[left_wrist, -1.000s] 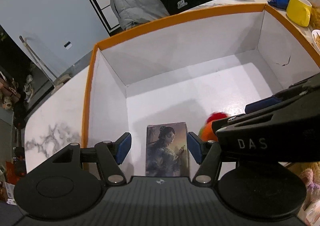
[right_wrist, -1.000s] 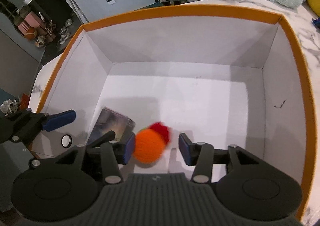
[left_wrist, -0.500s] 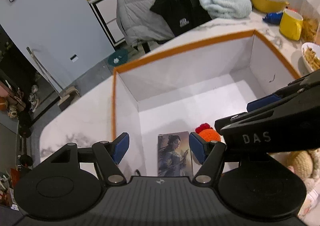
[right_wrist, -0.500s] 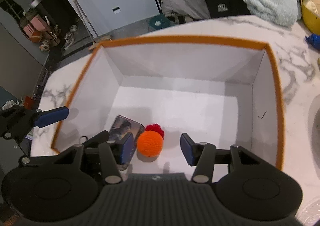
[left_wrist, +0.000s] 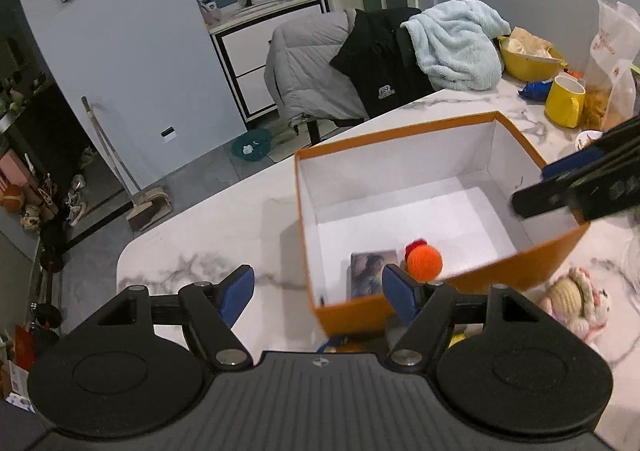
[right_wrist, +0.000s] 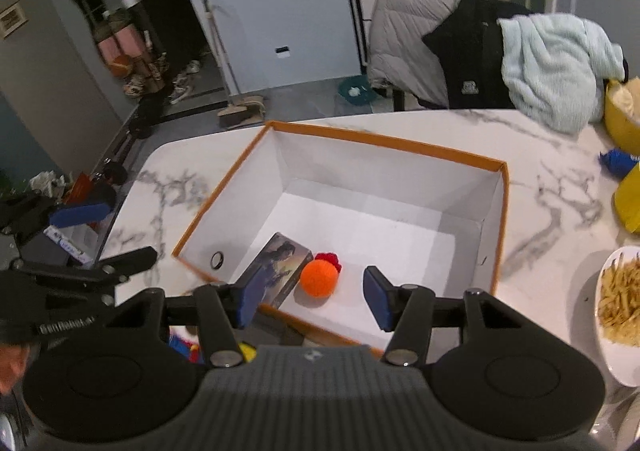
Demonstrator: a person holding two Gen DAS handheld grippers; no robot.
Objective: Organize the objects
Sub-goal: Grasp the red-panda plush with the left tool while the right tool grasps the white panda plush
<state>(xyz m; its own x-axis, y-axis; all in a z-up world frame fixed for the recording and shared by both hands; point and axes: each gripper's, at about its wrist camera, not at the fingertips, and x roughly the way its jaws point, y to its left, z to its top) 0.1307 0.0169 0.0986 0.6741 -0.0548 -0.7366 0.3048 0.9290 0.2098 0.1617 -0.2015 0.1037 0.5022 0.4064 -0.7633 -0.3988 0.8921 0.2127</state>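
Observation:
An orange box [left_wrist: 500,263] [right_wrist: 400,145] with a white inside stands on the marble table. On its floor lie a picture card box [left_wrist: 370,269] [right_wrist: 280,271] and an orange knitted ball [left_wrist: 425,263] [right_wrist: 319,278] with a red tuft, side by side at the near end. My left gripper [left_wrist: 318,297] hangs high over the box's near left corner, its jaws opening with nothing between them. Above the box's near wall, my right gripper [right_wrist: 312,301] is also opening and holds nothing. A small dark ring [right_wrist: 216,260] lies near the card box.
A knitted doll [left_wrist: 576,301] lies on the table beside the box. A yellow mug [left_wrist: 564,101], yellow bowl [left_wrist: 528,59], snack bag [left_wrist: 612,63] and plate of fries [right_wrist: 620,299] crowd the right side. A chair draped with clothes [left_wrist: 360,71] stands behind the table.
Both grippers have risen out of the box and pulled back, their jaws widening. The card box and the orange ball stayed on the box floor; the ball came to rest.

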